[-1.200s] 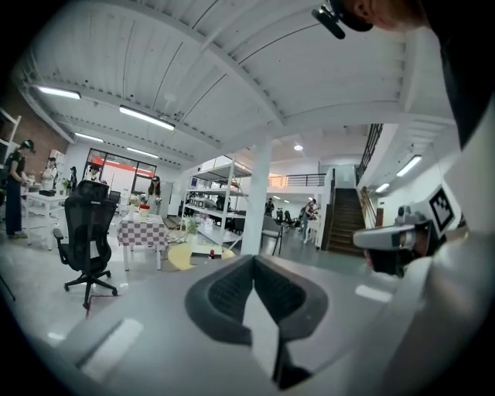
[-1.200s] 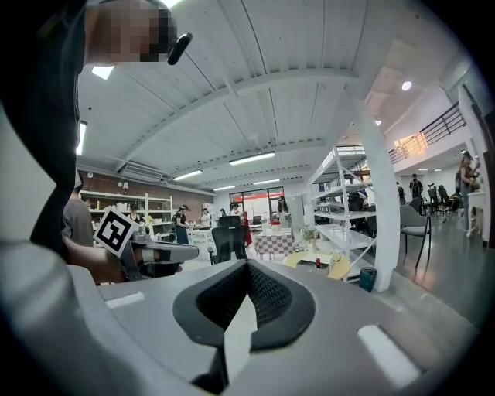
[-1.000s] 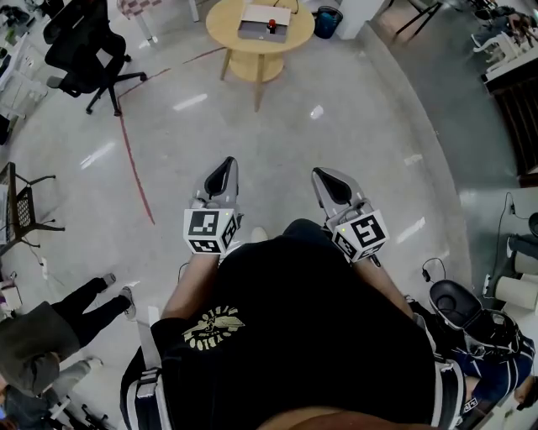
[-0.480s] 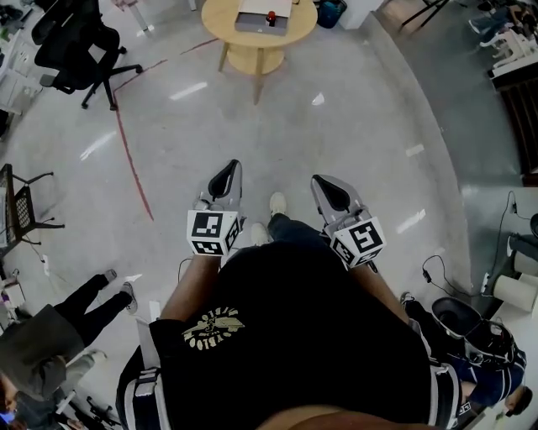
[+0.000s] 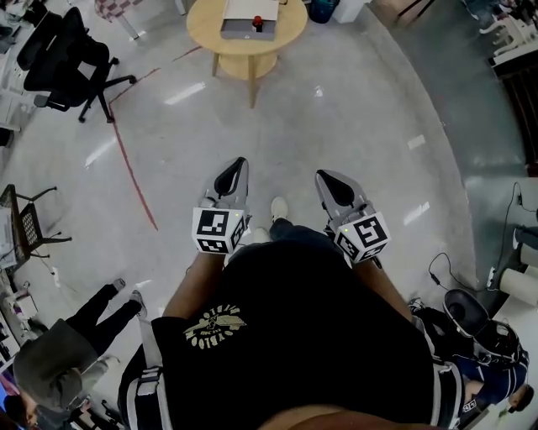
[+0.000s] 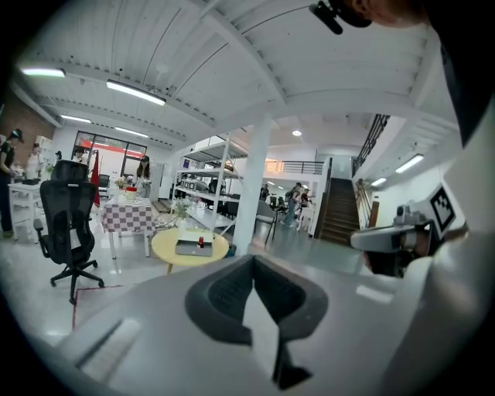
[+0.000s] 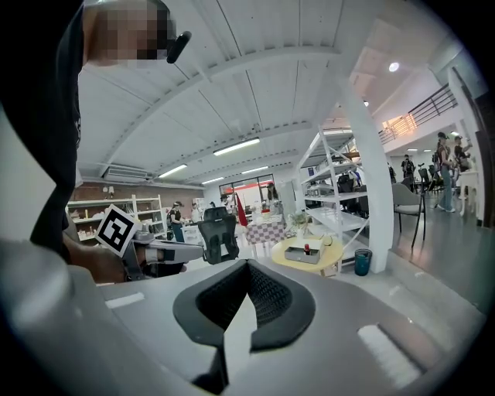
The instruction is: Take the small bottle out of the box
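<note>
A grey box point(image 5: 244, 8) lies on a round yellow table point(image 5: 214, 29) far ahead across the floor. A small bottle with a red cap point(image 5: 258, 24) stands in it. The left gripper view shows the box point(image 6: 188, 247) and bottle point(image 6: 201, 241) small and distant, as does the right gripper view, with the box point(image 7: 302, 254) and bottle point(image 7: 307, 248). My left gripper point(image 5: 234, 173) and right gripper point(image 5: 330, 184) are held side by side at waist height, pointing towards the table. Both are shut with nothing between the jaws.
A black office chair point(image 5: 63, 59) stands at the far left. A red line point(image 5: 134, 176) runs along the glossy floor. A teal bin point(image 5: 318, 10) sits beside the table. A seated person point(image 5: 67, 353) is at the lower left, and gear lies at the lower right point(image 5: 471, 315).
The person holding the grippers has stepped forward, and a shoe now shows between the grippers. The table has shifted slightly left and up in the head view. Both grippers stay shut and level.
</note>
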`<control>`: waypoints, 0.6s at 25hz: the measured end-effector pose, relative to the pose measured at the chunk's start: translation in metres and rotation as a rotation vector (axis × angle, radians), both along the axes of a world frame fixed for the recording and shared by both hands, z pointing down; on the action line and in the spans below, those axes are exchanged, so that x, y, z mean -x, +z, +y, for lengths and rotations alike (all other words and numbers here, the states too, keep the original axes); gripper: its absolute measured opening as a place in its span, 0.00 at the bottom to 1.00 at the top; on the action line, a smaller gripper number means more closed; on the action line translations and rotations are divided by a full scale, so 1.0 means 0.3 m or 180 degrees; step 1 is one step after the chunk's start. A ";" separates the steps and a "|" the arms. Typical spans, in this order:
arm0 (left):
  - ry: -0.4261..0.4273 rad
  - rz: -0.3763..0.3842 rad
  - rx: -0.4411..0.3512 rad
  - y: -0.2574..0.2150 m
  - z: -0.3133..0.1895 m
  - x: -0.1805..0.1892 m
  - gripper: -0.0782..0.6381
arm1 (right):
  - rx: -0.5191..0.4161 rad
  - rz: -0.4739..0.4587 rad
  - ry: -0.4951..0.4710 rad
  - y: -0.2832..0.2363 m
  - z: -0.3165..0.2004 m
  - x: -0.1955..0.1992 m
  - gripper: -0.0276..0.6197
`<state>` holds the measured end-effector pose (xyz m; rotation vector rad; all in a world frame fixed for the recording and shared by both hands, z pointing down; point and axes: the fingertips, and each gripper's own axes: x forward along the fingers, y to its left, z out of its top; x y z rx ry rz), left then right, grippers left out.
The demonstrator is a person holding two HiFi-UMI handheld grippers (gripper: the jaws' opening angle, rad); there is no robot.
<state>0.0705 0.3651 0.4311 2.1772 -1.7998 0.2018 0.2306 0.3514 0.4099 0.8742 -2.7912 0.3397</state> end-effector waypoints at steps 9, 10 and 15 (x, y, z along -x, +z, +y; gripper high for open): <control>-0.0092 -0.0143 -0.0058 -0.055 -0.101 -0.020 0.11 | -0.0187 -0.0137 -0.0175 -0.064 -0.145 0.011 0.04; -0.0123 -0.0163 -0.0078 -0.063 -0.120 -0.022 0.11 | -0.0220 -0.0150 -0.0196 -0.072 -0.169 0.006 0.04; -0.0218 -0.0232 -0.0170 -0.094 -0.211 -0.054 0.11 | -0.0262 -0.0214 -0.0241 -0.085 -0.274 -0.044 0.04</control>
